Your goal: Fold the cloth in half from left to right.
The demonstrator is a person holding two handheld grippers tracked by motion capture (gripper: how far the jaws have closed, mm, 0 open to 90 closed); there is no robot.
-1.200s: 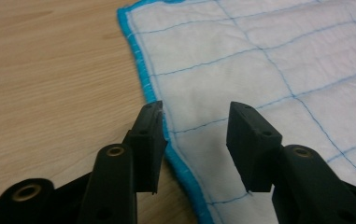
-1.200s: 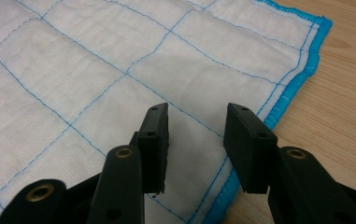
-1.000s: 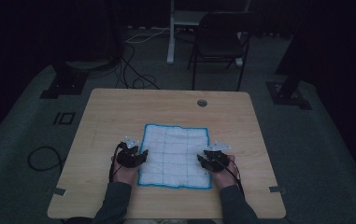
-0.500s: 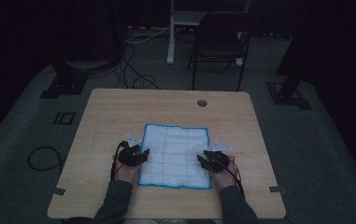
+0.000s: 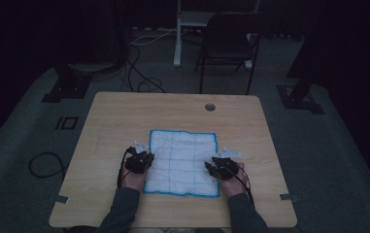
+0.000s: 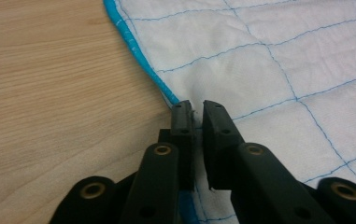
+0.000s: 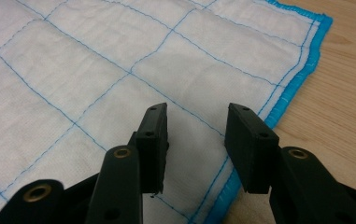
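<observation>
Honestly nothing has budged since a second ago from where I'm sitting: both hands and the cloth [image 5: 182, 162] look parked in the same spots on the tabletop [image 5: 124, 116].

Starting at the left, my left gripper [image 5: 140, 161] sits right at the cloth's left edge. In the left gripper view its jaws are pinched nearly together on the blue hem, with a bit of white fabric caught in the thin gap between them, and the hem curves up toward the tips there.

The cloth itself is white with a blue stitched grid and blue border, lying flat in the near-middle of the tabletop. It's close to square, maybe a touch longer front to back, with its edges running roughly parallel to the tabletop's.

Over on the right, my right gripper [image 5: 220, 168] is at the cloth's right edge. In the right gripper view the jaws stand spread apart just over the fabric beside the blue border, gripping nothing.
</observation>
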